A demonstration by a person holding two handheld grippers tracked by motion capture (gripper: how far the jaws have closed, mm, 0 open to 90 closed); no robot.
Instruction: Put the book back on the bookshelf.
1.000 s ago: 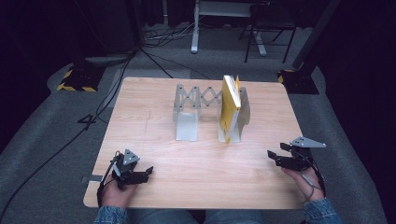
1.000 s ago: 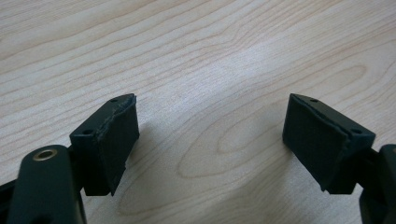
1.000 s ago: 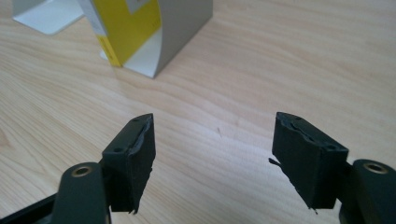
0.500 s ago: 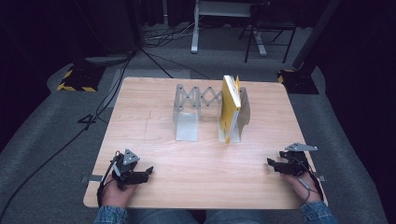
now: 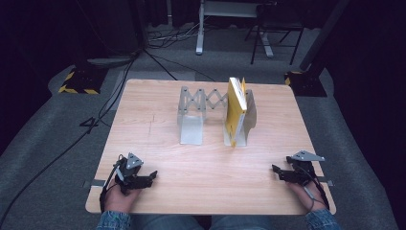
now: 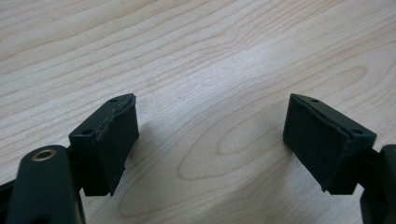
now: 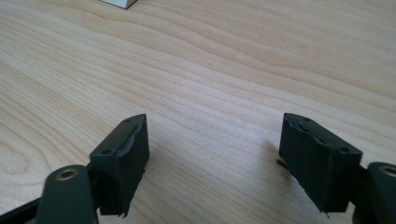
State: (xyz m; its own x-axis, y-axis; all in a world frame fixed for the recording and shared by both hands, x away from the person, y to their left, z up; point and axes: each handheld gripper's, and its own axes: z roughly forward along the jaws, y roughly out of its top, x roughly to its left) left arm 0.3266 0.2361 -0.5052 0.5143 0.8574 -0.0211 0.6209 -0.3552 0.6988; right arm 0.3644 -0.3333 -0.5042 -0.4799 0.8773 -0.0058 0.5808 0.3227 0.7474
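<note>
A grey expanding metal book rack (image 5: 198,112) stands upright at the middle of the wooden table (image 5: 158,127). A yellow book (image 5: 235,110) stands on edge against the rack's right end plate. My left gripper (image 5: 152,176) rests low at the table's front left, open, with bare wood between its pads (image 6: 116,140). At the front right my right gripper (image 5: 275,170) is also open and low over the wood, holding nothing, its pads (image 7: 133,156) wide apart. Both grippers are well short of the rack and the book.
Cables (image 5: 91,129) run over the grey floor left of the table. A yellow-black striped base (image 5: 76,82) sits at the far left and another dark base (image 5: 306,81) at the far right. A white stand (image 5: 206,28) is behind the table.
My right gripper has moved back toward the front edge and down toward the table. The left gripper, rack and book have stayed put.
</note>
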